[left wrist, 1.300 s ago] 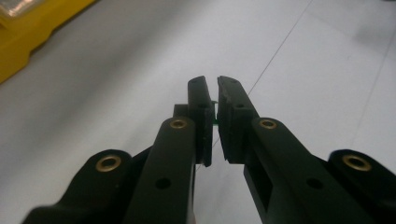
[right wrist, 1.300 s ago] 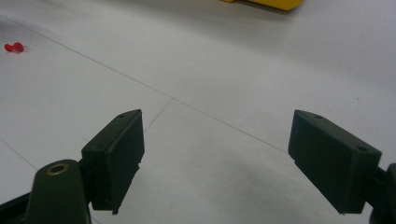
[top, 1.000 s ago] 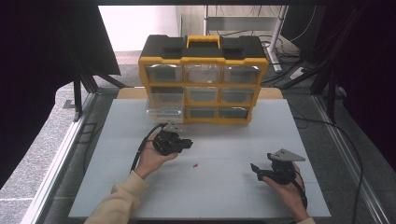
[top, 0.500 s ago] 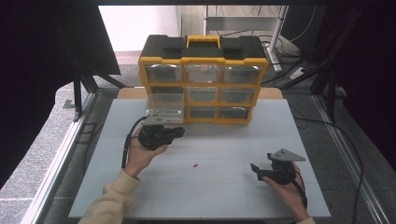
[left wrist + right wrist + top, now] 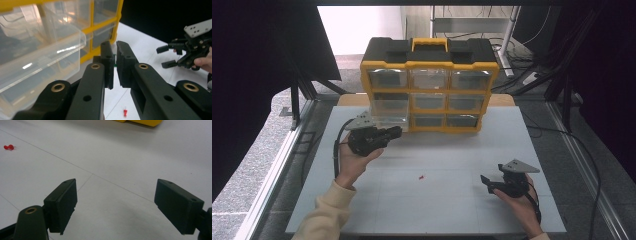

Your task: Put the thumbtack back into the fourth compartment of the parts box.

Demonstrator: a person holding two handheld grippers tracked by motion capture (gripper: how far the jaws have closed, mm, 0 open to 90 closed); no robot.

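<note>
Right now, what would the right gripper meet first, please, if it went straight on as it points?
Probably the white table, just ahead of its fingers; the red pushpin lies off that line.

Left tool [image 5: 394, 132] first: all black, a chunky body with a grey three-cornered plate on top and a black cable looping down beside the wrist. Up close in the left gripper view, this tool [image 5: 114, 63] has brass-ringed pivot holes along both arms and thick rectangular pads. The left sleeve [image 5: 324, 217] is cream, soft knit. Over to the right tool [image 5: 486, 182]: same black build, same grey plate dotted with small holes, and a black strap around that wrist.
</note>
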